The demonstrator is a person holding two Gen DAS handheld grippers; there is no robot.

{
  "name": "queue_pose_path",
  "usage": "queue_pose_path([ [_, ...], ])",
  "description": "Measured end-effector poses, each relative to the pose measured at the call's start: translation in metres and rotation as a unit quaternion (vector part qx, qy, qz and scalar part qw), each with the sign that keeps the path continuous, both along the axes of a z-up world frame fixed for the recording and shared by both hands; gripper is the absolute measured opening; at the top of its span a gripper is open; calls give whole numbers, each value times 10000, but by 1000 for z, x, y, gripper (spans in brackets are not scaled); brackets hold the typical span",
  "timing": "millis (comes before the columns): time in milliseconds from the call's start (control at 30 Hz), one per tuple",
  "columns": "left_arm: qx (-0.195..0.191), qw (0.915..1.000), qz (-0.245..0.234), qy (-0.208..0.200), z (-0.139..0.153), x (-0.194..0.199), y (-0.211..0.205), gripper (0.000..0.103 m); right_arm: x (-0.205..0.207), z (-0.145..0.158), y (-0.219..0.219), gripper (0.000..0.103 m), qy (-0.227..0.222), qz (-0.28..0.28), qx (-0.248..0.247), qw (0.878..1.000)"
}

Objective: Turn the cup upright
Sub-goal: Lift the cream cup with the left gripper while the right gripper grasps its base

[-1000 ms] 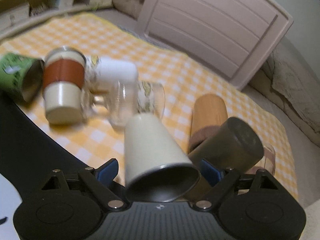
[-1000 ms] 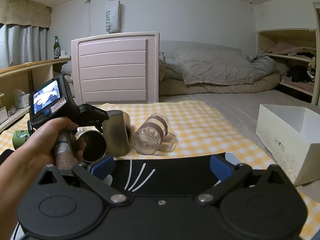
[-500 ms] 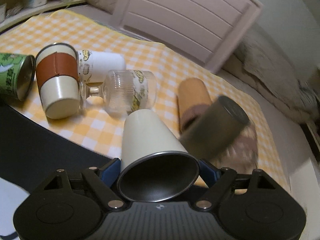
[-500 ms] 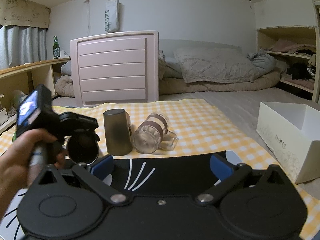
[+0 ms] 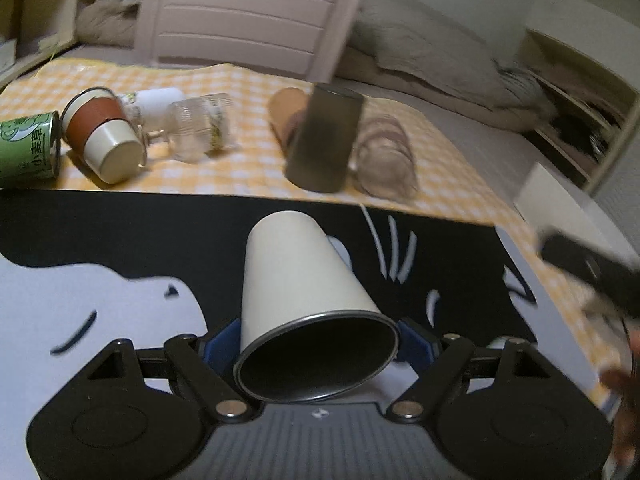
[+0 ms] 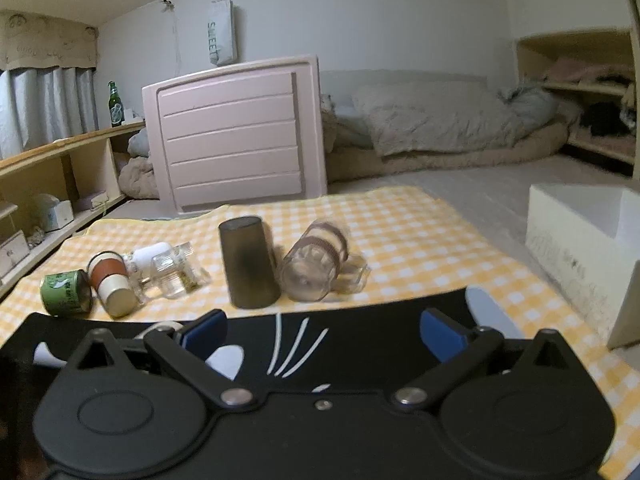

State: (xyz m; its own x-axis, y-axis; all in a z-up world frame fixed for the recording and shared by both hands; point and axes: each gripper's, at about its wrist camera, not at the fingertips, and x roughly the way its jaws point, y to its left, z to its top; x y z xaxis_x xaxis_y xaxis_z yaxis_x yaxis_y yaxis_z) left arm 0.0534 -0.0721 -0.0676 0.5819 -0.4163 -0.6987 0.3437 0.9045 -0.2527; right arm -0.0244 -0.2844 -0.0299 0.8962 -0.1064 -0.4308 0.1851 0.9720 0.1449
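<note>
My left gripper [image 5: 318, 338] is shut on a cream cup [image 5: 296, 288] with a dark inside. It grips the cup near the rim, mouth toward the camera, base pointing away over the black-and-white mat [image 5: 120, 240]. My right gripper [image 6: 322, 330] is open and empty above the same mat [image 6: 360, 344]. A dark grey cup [image 5: 326, 140] stands mouth down on the yellow checked cloth [image 5: 248, 168]; it also shows in the right wrist view [image 6: 248, 262].
Several cups lie on their sides on the cloth: a green can [image 6: 64, 292], a cream cup with a brown sleeve [image 6: 112, 284], clear glass mugs [image 6: 176, 274], a ribbed clear mug [image 6: 316, 266], a wooden tumbler [image 5: 288, 114]. A white box [image 6: 588, 240] stands right; a pink panel [image 6: 236, 132] behind.
My left gripper has carried the cream cup back from the cloth to above the black mat. The dark grey cup now stands mouth down on the cloth. My right gripper has not moved.
</note>
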Motion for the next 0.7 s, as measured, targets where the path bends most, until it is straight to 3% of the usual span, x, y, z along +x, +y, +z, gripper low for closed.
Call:
queue_pose_path([
  [133, 128, 9991, -191, -368, -5, -27, 2, 84, 8, -9, -4, 103, 257, 272, 548, 9978],
  [333, 358, 9950, -454, -817, -11, -44, 1, 84, 34, -21, 17, 102, 792, 747, 935, 9897],
  [433, 425, 9931, -612, -907, -10, -48, 1, 84, 60, -25, 29, 97, 1261, 1221, 1529, 9725],
  [567, 490, 9908, -771, -1002, -10, -53, -1, 84, 87, -34, 45, 94, 1931, 1329, 1892, 9535],
  [700, 653, 9864, -955, -1165, -12, -57, -6, 84, 114, -47, 47, 83, 2572, 1346, 2382, 9268],
])
